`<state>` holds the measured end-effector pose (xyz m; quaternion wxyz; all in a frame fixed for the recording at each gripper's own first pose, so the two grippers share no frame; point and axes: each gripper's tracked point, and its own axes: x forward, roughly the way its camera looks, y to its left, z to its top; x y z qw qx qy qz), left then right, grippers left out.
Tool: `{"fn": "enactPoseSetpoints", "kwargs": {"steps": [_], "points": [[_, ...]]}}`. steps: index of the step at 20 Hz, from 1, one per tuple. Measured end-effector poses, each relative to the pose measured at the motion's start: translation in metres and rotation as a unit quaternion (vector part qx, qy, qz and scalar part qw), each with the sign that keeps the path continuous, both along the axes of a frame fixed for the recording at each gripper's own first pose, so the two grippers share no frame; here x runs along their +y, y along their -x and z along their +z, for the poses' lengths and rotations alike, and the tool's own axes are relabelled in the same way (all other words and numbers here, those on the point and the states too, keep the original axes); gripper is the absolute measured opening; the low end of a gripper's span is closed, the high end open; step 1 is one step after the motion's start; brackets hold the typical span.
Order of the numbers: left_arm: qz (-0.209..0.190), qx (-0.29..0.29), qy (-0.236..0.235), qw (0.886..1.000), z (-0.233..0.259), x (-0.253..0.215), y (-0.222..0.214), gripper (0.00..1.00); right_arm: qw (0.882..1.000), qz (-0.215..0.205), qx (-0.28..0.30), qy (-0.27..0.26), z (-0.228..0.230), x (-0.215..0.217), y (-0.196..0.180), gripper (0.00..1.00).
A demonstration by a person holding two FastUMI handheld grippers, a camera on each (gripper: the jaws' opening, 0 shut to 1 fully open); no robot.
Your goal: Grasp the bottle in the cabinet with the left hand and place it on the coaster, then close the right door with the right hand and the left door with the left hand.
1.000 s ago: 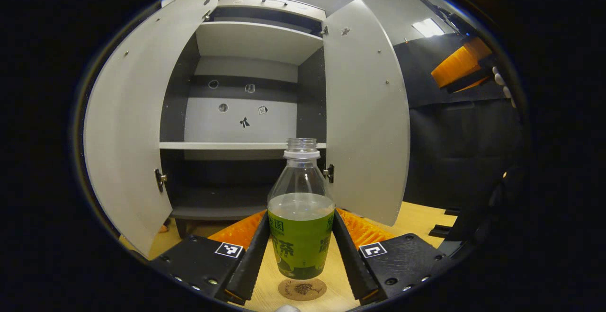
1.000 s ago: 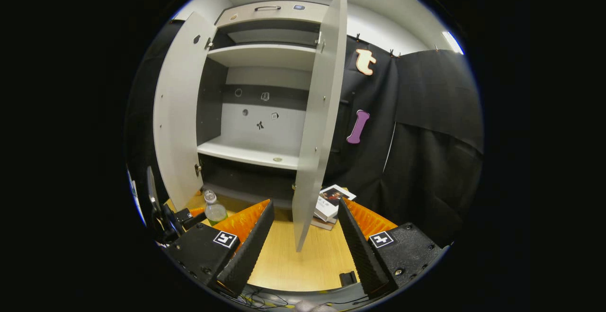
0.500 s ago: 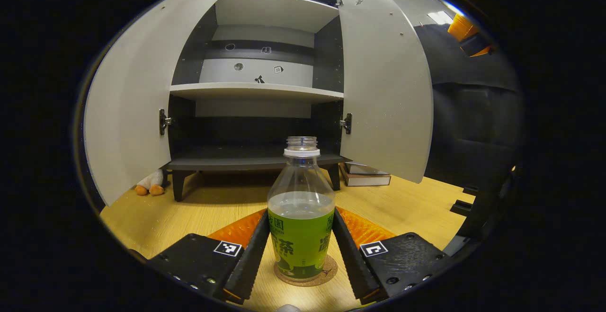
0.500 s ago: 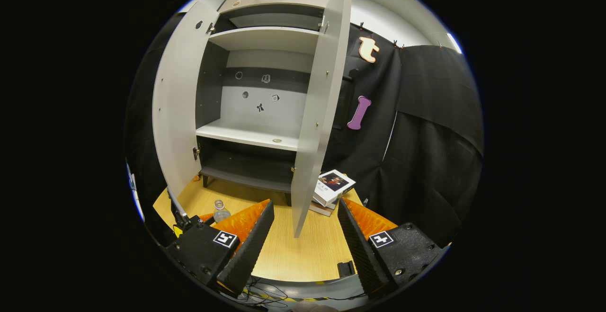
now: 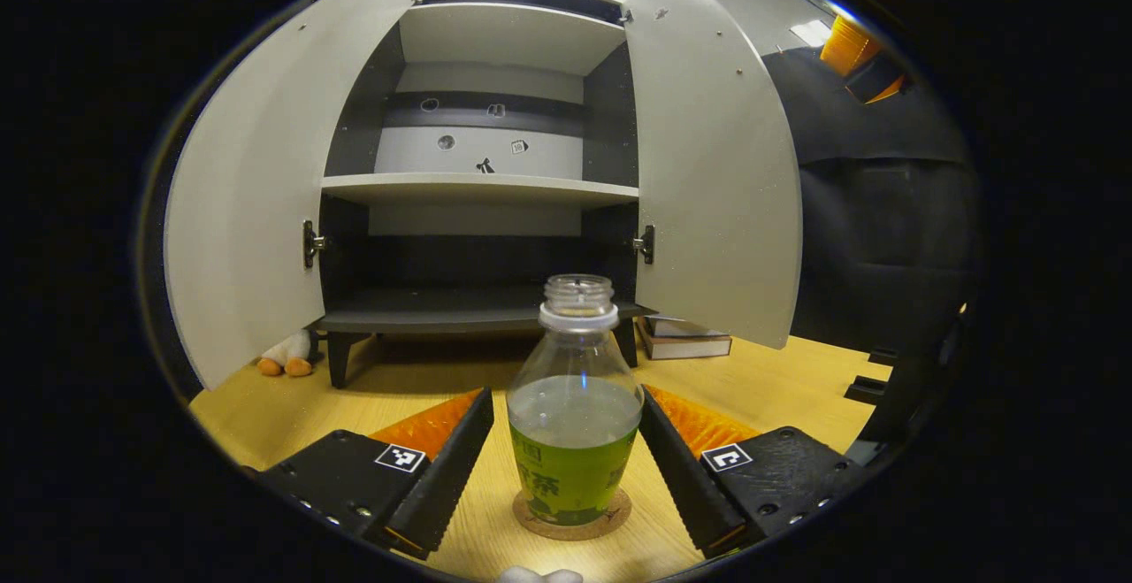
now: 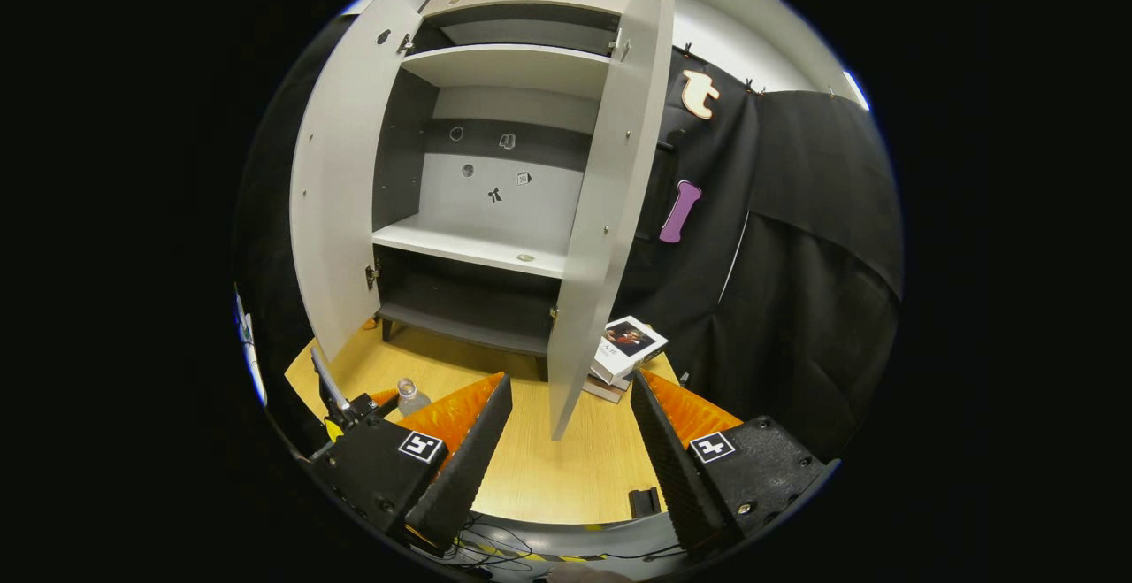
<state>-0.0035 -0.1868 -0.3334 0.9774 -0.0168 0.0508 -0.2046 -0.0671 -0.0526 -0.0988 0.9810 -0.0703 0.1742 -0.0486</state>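
Note:
A clear bottle (image 5: 573, 441) with a green label and no cap stands upright on a round cork coaster (image 5: 610, 517) on the wooden table. My left gripper (image 5: 567, 395) is open, one finger on each side of the bottle, with a gap on the left side. The grey cabinet (image 5: 478, 189) stands behind with its left door (image 5: 248, 203) and right door (image 5: 716, 167) swung open. In the right gripper view my right gripper (image 6: 571, 380) is open and holds nothing, close before the right door's (image 6: 601, 211) lower edge. The bottle (image 6: 409, 395) shows small at lower left.
A stack of books (image 5: 685, 340) lies by the cabinet's right foot, under the right door, also seen as books (image 6: 628, 349). A plush toy (image 5: 285, 357) sits under the left door. Cables lie along the table's front edge (image 6: 531, 539).
The bottle came down from above the coaster onto it. My left gripper's fingers then spread away from the bottle. The right gripper hardly moved.

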Motion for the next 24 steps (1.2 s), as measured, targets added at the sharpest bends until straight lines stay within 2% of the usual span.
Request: {"fn": "enactPoseSetpoints", "kwargs": {"steps": [6,12,15,18,24], "points": [[0.011,-0.026,0.014,1.0,0.063,0.006,0.0,0.97,1.0,0.002,-0.018,-0.012,0.009,0.003,0.0,0.84],[0.03,-0.052,0.015,0.998,0.153,0.025,-0.007,0.97,0.998,0.016,-0.049,-0.023,0.024,0.014,-0.007,0.84],[0.043,-0.077,0.013,0.996,0.208,0.044,-0.007,0.97,0.997,0.027,-0.065,-0.036,0.034,0.024,-0.011,0.84],[0.056,-0.079,0.012,0.995,0.245,0.065,-0.003,0.97,0.995,0.036,-0.083,-0.044,0.045,0.031,-0.015,0.84],[0.102,-0.051,0.004,0.994,0.277,0.127,0.008,0.97,0.99,0.052,-0.114,-0.068,0.064,0.036,-0.025,0.83]]}}
